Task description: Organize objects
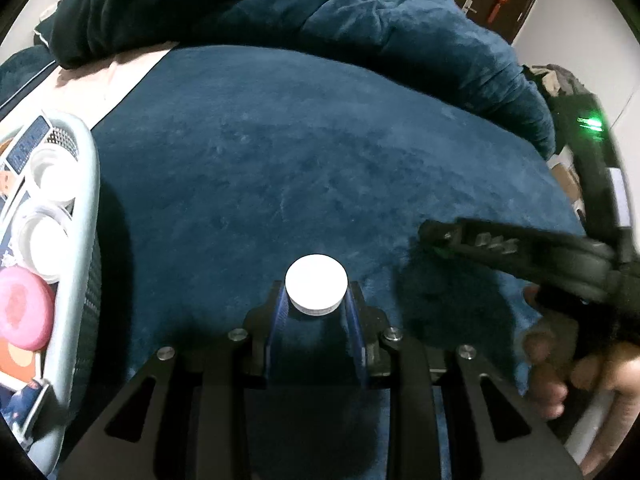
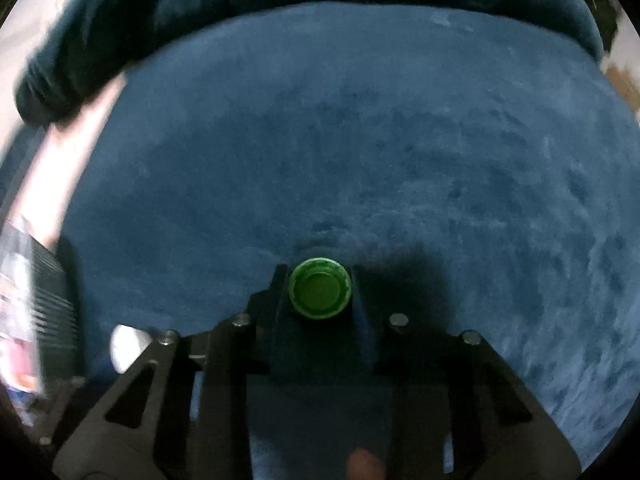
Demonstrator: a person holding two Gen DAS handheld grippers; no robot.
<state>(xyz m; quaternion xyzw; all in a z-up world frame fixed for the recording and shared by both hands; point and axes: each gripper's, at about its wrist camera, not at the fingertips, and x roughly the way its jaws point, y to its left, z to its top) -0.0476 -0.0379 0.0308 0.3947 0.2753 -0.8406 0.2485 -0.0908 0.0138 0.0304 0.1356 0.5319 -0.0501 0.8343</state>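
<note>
Already you hold 1 cap in each tool: your left gripper (image 1: 316, 300) has its 2 blue-padded fingers closed against the sides of a round white plastic bottle cap (image 1: 316, 289), top up, and your right gripper (image 2: 320, 294) is clamped the same way on a round green plastic bottle cap (image 2: 320, 293), its hollow side facing the camera. Both caps hang over the dark blue plush blanket (image 1: 300, 152); whether either touches the fabric cannot be told.

At the far left of the left view stands a pale grey plastic basket (image 1: 90, 184). Inside it lie 2 white caps (image 1: 48, 172), hollow side up, a pink round lid (image 1: 22, 316) and some printed packets, so a good part of the sorting looks done. The blanket shows no other loose pieces in either view, though the right view is blurred.

What remains, as I judge it, is to carry these 2 caps left to the basket and let them go inside, clear of its rim.
</note>
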